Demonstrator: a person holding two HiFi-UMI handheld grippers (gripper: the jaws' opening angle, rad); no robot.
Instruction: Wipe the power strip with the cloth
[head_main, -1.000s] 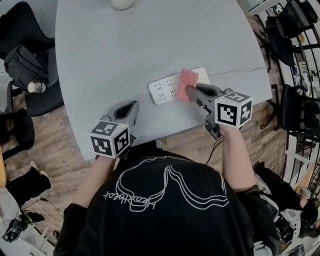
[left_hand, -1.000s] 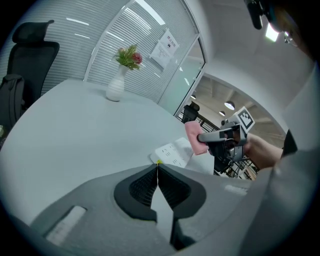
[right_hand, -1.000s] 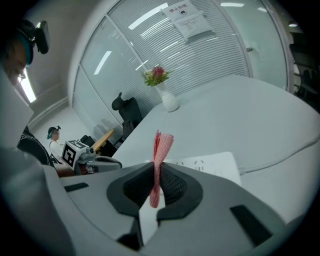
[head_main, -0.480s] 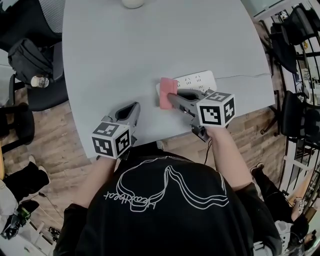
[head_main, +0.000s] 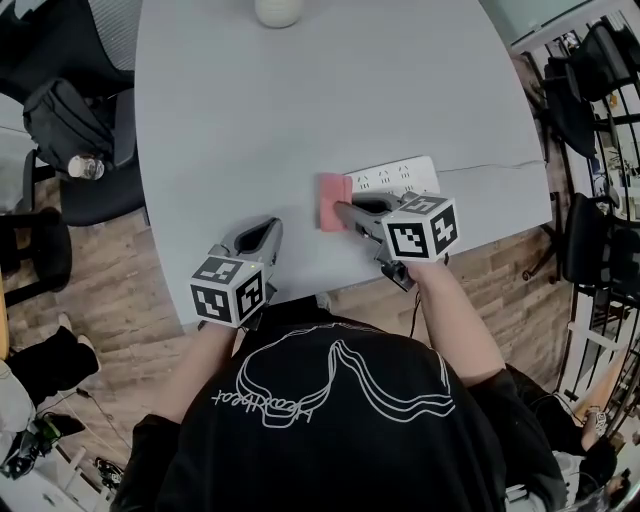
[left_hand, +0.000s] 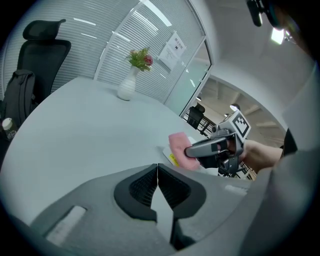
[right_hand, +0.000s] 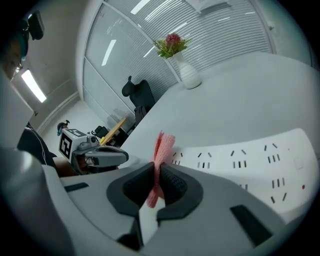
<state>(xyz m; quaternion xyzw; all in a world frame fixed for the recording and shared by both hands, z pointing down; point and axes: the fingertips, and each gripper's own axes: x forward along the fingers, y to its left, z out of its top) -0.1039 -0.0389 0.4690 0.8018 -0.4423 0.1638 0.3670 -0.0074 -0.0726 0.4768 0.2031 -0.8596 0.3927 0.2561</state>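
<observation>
Leftward along the white plastic power strip your right gripper has dragged the pink woven cloth it pinches; press flatter, sweep back. Your left gripper idles closed, empty.

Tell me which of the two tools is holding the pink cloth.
The right tool: its jaws pinch the pink cloth at one end of the power strip. The left tool is shut with nothing between its jaws.

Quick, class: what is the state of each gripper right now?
Left gripper: closed, holding nothing.
Right gripper: closed on the pink cloth.
</observation>
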